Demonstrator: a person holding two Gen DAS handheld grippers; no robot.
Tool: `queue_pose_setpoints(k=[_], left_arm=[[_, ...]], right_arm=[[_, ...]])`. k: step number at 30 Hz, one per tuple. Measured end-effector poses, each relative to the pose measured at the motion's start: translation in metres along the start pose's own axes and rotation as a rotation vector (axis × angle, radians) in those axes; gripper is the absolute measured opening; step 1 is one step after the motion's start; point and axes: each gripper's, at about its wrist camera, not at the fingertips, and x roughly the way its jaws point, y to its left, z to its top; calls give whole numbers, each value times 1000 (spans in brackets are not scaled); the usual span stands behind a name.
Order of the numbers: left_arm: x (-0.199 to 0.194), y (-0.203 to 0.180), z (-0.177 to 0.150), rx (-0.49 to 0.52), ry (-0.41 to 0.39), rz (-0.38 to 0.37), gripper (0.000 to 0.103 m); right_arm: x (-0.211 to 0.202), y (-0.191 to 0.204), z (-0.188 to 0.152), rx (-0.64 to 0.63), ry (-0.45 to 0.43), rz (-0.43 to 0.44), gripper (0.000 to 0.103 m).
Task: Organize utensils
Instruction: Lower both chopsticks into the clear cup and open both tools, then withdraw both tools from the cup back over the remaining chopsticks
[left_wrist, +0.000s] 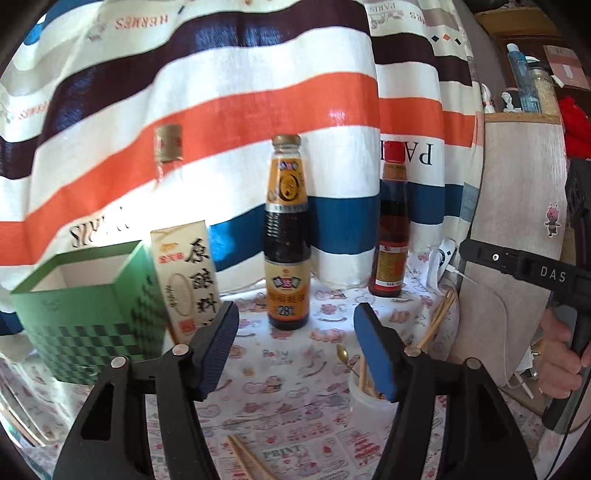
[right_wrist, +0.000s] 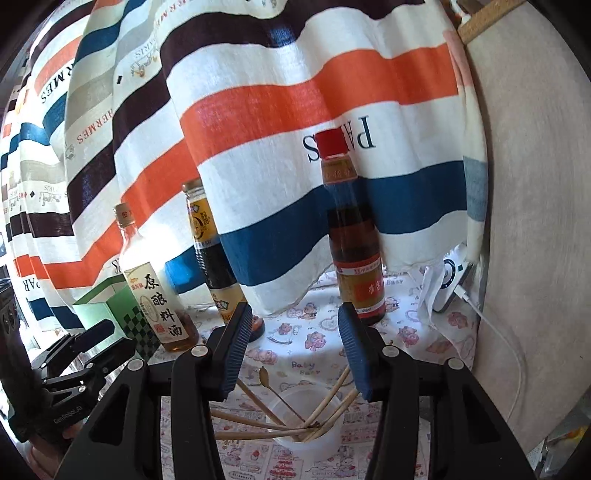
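A white plastic cup (right_wrist: 317, 446) stands on the printed tablecloth just below my right gripper (right_wrist: 297, 350), which is open with nothing between its pads. Several wooden chopsticks (right_wrist: 332, 402) and a thin golden spoon (right_wrist: 275, 391) lean in the cup. In the left wrist view my left gripper (left_wrist: 295, 347) is also open and holds nothing. The same cup (left_wrist: 364, 402) sits partly behind its right finger, with the spoon (left_wrist: 343, 354) poking up. A loose pair of chopsticks (left_wrist: 247, 458) lies on the cloth at the bottom edge. My left gripper (right_wrist: 110, 338) shows at the far left of the right wrist view.
A green checked open box (left_wrist: 85, 306) stands at the left beside a cooking wine bottle (right_wrist: 159, 295). A dark sauce bottle (left_wrist: 288, 236) and a red-capped bottle (right_wrist: 351, 236) stand before the striped curtain. A hand (left_wrist: 557, 362) holds the right tool. A white charger and cable (right_wrist: 450, 280) lie at the right.
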Motion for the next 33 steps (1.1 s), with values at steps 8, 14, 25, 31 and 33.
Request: queue_pose_setpoints(k=[8,14,25,31,33], left_arm=[[-81,26,9,39,-98,141,86],[-130,48,-1,23,-82,215,94],[-171,78,-35,-64,-110,291,102],[-150,76,-82,-136,-83,276,102],[-140,76,-98,-148,-61,262,102]], right_arm=[[-28,31,-15,-41,-3,-5,55],[-39,53,-43,-80,61,23,55],[-74,106,-88,-126,71,100,55],[-68,114,-126,-163,22,44,56],[-54,110,-138,-174,22,9,56]])
